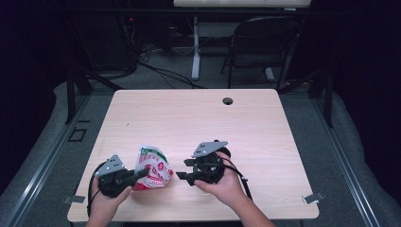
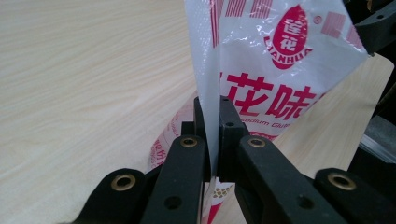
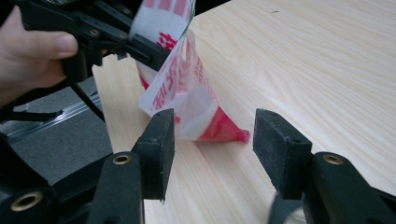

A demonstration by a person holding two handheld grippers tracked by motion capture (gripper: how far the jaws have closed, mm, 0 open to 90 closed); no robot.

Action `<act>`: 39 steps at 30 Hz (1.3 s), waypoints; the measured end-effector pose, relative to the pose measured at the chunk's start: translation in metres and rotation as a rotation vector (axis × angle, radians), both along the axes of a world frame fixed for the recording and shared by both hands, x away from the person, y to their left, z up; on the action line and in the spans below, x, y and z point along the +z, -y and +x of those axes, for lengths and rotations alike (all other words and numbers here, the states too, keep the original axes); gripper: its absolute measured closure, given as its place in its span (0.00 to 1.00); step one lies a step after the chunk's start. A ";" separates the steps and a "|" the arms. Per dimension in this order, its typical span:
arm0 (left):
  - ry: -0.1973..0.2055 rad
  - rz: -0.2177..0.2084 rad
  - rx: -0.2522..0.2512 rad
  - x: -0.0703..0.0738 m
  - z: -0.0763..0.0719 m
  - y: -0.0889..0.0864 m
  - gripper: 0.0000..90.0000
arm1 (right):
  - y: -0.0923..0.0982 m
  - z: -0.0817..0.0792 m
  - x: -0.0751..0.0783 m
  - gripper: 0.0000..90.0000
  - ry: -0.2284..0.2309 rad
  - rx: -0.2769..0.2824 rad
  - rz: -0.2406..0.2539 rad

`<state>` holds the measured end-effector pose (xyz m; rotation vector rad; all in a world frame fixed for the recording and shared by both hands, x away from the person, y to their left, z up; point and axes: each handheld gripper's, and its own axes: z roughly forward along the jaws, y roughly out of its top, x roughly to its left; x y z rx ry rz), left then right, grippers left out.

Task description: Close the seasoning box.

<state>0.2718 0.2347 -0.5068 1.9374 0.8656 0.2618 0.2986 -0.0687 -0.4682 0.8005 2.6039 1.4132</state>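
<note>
Firmly in left tool (image 2: 212, 140): packet (image 2: 280, 70)

The white and red plastic bag (image 2: 280, 70) carries a red oval logo with two small Chinese characters and the Latin word "LIANHUA" under it. Below stand big red characters, "花味" being readable. Under them runs small print that begins "sodium Glu". Other print on the bag is too small to read.

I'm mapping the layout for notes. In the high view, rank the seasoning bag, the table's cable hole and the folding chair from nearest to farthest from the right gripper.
1. Seasoning bag, just to the right gripper's left.
2. Cable hole, near the table's far edge.
3. Folding chair, on the floor beyond the table.
</note>
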 end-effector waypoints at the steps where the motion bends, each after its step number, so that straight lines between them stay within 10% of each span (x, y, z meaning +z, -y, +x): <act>1: -0.018 -0.002 0.000 -0.005 -0.001 0.001 1.00 | -0.002 0.000 0.000 0.54 -0.004 0.008 0.006; 19: -0.075 -0.009 -0.070 -0.019 -0.003 0.027 1.00 | -0.024 -0.005 -0.010 0.59 -0.035 0.052 -0.021; 39: -0.065 -0.001 -0.093 -0.022 -0.004 0.029 1.00 | -0.032 0.003 -0.025 0.99 -0.099 0.034 -0.067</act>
